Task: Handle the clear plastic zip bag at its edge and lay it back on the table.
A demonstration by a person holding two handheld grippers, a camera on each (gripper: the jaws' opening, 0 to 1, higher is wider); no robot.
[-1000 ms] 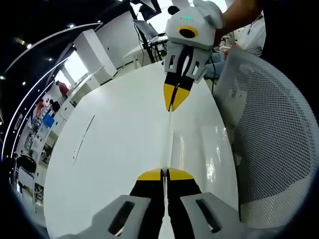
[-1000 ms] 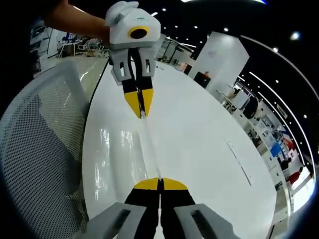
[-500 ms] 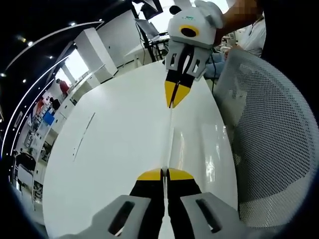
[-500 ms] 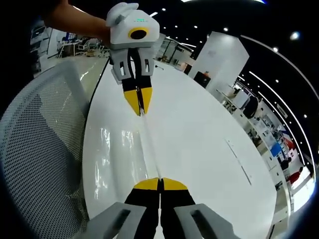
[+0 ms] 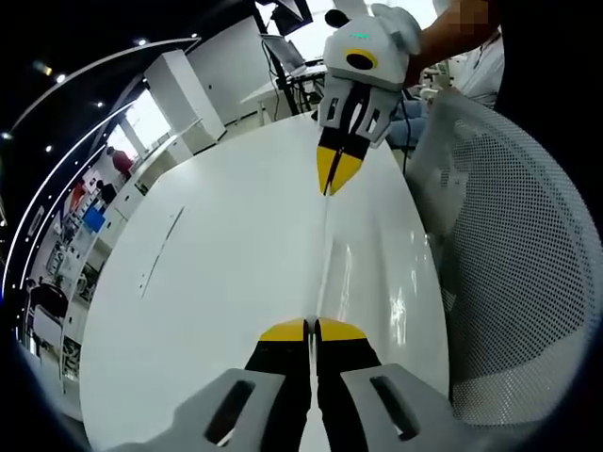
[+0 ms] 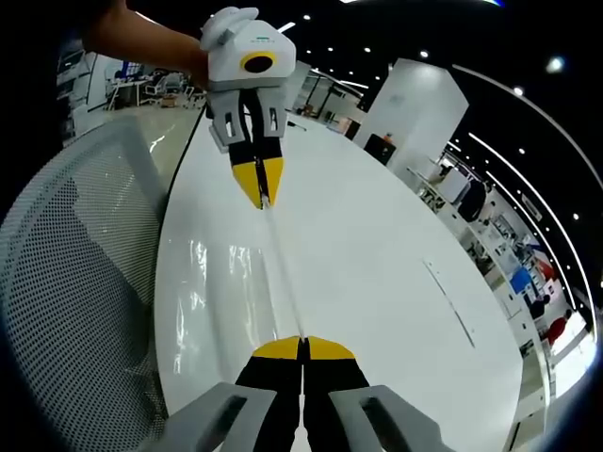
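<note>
There are two grippers, one clear zip bag and one white tabletop (image 5: 207, 282). In the left gripper view the left gripper (image 5: 312, 330) has its yellow jaw tips pressed together on one end of the zip bag (image 5: 323, 259), and the right gripper (image 5: 337, 174) pinches the far end, so the bag is stretched edge-on between them above the tabletop. In the right gripper view the right gripper (image 6: 303, 347) and the left gripper (image 6: 260, 185) clamp the same bag (image 6: 283, 273). Compared with one second ago, the opposite gripper is a little farther off in both views. A mesh chair back (image 5: 513, 273) stands beside the tabletop in both views. The left gripper view alone shows a laptop (image 5: 283, 52) on a far desk.
</note>
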